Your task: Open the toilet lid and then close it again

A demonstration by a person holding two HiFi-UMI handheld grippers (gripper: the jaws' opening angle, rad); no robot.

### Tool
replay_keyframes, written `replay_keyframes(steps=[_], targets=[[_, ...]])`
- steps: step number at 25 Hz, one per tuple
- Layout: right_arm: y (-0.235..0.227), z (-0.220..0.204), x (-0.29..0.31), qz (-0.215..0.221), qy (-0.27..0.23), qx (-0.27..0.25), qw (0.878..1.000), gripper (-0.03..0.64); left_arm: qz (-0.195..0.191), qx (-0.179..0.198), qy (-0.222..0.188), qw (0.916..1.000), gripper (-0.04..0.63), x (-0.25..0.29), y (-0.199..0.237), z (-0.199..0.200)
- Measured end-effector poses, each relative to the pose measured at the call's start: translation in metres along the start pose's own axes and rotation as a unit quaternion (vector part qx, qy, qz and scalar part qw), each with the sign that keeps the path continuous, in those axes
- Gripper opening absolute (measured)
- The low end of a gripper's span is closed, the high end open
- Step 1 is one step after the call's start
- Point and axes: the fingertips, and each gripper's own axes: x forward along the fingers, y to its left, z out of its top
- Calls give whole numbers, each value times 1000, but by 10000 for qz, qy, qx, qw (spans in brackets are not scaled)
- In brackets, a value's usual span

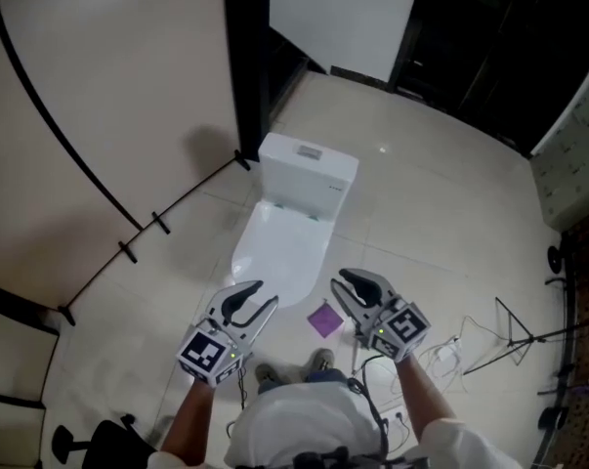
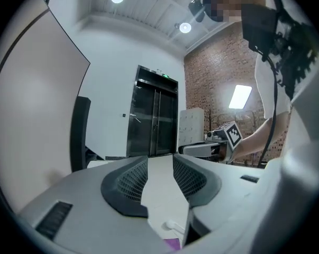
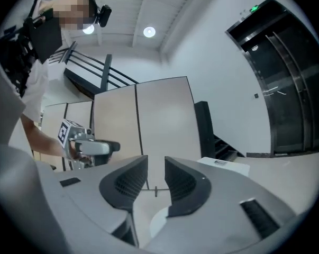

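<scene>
**At the foot of the toilet: lid down, both tools free**

On the pale tiled floor directly ahead of us stands the white ceramic toilet. Its smooth white plastic lid lies flat over the bowl, and the boxy white cistern is behind it. We find the left gripper and the right gripper held up near the front of the bowl, one to each side, neither touching it. The left jaws stand spread. The right jaws are parted by a narrower gap. Nothing sits between either pair. A small purple square lies on the floor just beside the bowl's front, under the right tool.

We judge the lift is not yet begun. We recommend lowering one tool to the lid's front edge and catching that edge from below or pinching it squarely. Swing it up in a steady arc until it rests against the cistern. On the return, guide it down under control and do not let it drop.
</scene>
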Motion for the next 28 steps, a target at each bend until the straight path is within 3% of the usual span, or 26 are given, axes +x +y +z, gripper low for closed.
replay_keyframes(steps=[3,12,18,24,28], targets=[[15,2,-14,146,-142,46,9998,106,-74,-89,27,9999,146,-2,-8,-6],[23,4,-23,176,193,-510,9984,106,-122,49,-122,9998,146,-3,-4,-4],[28,4,-23,261,223,-605,9976,106,-93,1,-116,9999,146,-5,-7,1],[30,2,-13,299,294,-604,9973,106,121,161,165,9997,143,-9,6,-9],[31,-2,-8,325,370,-617,9969,106,265,84,-75,9996,144,-15,12,-6]])
